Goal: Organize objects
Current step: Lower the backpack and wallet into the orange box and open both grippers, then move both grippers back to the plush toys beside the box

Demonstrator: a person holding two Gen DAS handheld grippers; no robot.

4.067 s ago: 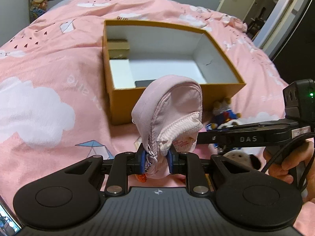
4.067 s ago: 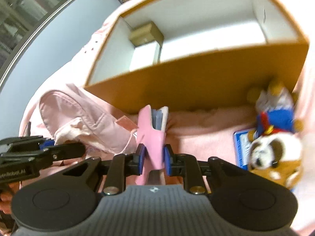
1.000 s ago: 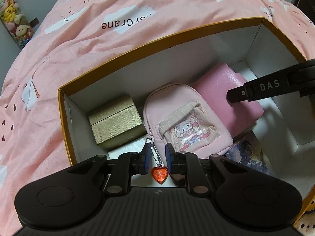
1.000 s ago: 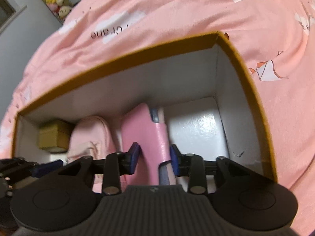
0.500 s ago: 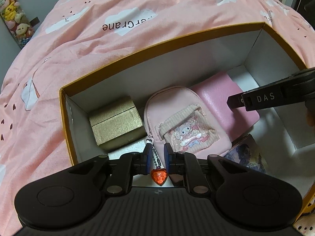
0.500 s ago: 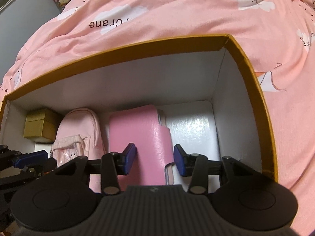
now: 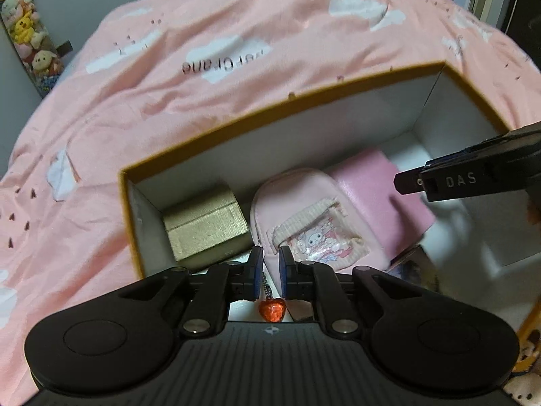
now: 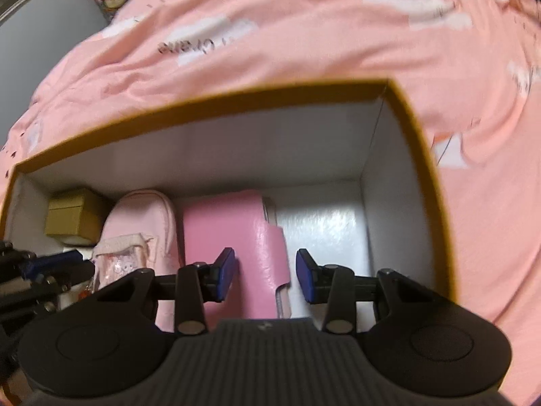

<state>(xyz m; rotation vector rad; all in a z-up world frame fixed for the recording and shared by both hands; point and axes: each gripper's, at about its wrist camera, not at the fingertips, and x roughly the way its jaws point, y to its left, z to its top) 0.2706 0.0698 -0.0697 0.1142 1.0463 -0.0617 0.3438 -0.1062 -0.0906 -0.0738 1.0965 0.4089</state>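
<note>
Box (image 7: 338,108): gold box (image 7: 206,226) in far-left corner, mini backpack (image 7: 304,209) mid, pink wallet (image 8: 233,230) beside. L gripper (image 7: 269,272) pinching backpack's charm chain (image 7: 265,286); R gripper (image 8: 264,275) released above wallet.

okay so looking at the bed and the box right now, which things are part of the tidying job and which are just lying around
Part of the job:
orange box
mini pink backpack
pink wallet
gold gift box
left hand-held gripper
right hand-held gripper

Just lying about:
pink cloud bedspread
plush toys by the wall
</note>
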